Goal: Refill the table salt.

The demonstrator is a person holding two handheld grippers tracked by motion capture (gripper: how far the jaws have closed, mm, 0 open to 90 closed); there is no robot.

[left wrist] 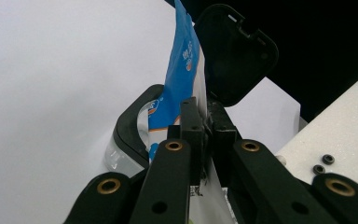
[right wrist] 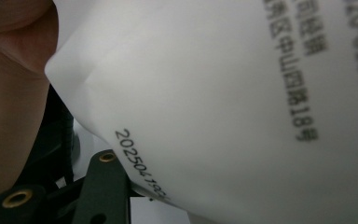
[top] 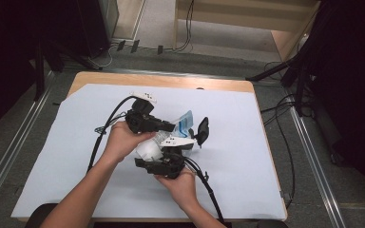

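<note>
A blue and white packet stands on edge, its lower part inside a clear container with a black rim. The container's black lid is swung open behind it. My left gripper is shut on the packet just above the rim. My right gripper points at the white part of the packet near the person's left hand. In the right gripper view the white printed packet lies over the jaws, so their state is hidden.
A pale blue sheet covers the wooden table. Cables trail from both grippers across it. The right gripper's white plate sits close beside the left gripper.
</note>
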